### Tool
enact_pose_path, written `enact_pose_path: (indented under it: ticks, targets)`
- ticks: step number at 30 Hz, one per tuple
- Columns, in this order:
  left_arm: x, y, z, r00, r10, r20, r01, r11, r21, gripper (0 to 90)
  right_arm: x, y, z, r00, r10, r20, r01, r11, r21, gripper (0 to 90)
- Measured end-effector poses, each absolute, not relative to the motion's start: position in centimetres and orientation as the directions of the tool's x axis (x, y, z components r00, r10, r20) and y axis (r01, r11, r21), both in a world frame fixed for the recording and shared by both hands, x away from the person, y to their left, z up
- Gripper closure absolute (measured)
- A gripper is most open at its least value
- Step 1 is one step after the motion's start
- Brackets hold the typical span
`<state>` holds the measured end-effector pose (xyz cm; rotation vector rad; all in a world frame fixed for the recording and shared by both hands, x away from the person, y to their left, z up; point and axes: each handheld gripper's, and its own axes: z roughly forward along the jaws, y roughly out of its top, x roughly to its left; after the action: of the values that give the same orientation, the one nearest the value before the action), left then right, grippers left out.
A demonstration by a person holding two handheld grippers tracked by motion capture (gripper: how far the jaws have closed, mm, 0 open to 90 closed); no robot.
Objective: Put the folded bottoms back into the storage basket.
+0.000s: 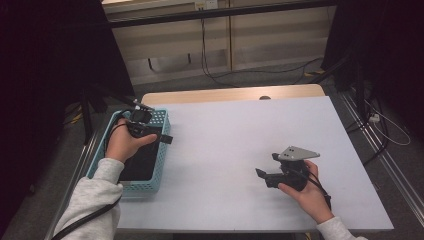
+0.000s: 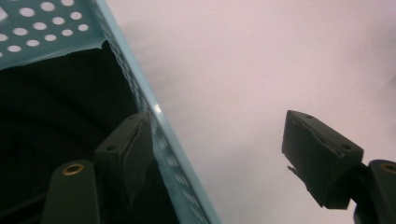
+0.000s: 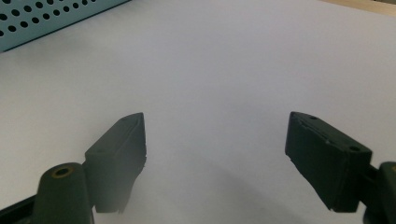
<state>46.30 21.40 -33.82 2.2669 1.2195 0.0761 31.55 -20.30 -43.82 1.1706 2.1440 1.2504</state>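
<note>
Over the basket (image 1: 161, 172) rim, the left claw (image 2: 219, 154) hangs open and empty, one jaw inside above the dark cloth (image 2: 56, 121), one outside, likely just clear of it. The right claw (image 1: 265, 176), open too, waits on the table (image 1: 235, 130).

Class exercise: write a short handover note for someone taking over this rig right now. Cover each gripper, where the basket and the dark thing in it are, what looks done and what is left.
Left gripper: open, empty, straddling the right wall of the blue basket.
Right gripper: open, empty, low over the white table.
Dark cloth-like item: lying inside the basket at the table's left edge.
Done: the item sits in the basket, ungripped.
Left: probably draw the left gripper clear.
</note>
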Motion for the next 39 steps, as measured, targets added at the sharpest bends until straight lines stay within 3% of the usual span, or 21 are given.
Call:
enact_pose_path:
  ticks: [39]
  targets:
    - [44.4,17.4,-35.0,0.67,0.709,-0.22,0.697,-0.5,0.513,21.4,31.3,-21.5,-43.8,-0.574,0.815,0.082,0.477,0.251,0.843,19.3]
